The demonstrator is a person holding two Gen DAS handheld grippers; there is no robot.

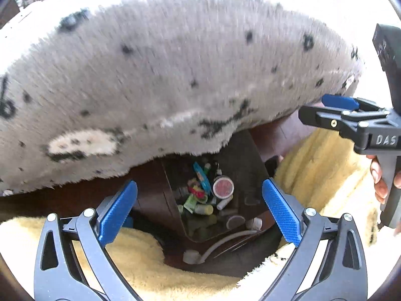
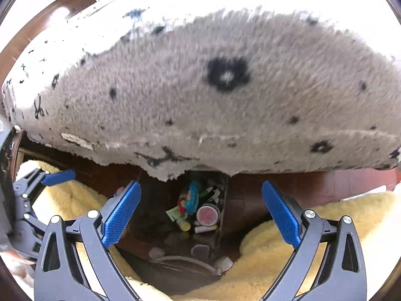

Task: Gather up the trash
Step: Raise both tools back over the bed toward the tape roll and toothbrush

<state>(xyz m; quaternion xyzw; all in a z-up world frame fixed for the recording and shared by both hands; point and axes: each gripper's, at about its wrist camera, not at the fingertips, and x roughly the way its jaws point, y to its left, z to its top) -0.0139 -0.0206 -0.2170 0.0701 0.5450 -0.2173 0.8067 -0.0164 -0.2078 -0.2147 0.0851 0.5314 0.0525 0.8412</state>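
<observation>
A dark see-through bin (image 1: 173,195) (image 2: 223,200) sits on the floor below me. It holds trash: a round pink-lidded tub (image 1: 223,186) (image 2: 207,214), a blue packet (image 1: 201,179) (image 2: 193,197), a yellow-green tube (image 1: 204,209) (image 2: 183,224) and other small bits. My left gripper (image 1: 199,210) hangs above the bin, open, with nothing between its blue pads. My right gripper (image 2: 201,215) is likewise above it, open and empty. Each gripper shows at the edge of the other's view, as a blue pad (image 1: 339,101) (image 2: 59,177).
A shaggy grey rug (image 1: 175,75) (image 2: 225,87) with black marks fills the upper view, blurred, its ragged edge over the bin's far side. Yellow fluffy fabric (image 1: 320,170) (image 2: 263,255) lies on both sides. A white cable (image 1: 220,243) (image 2: 185,259) lies on the dark floor.
</observation>
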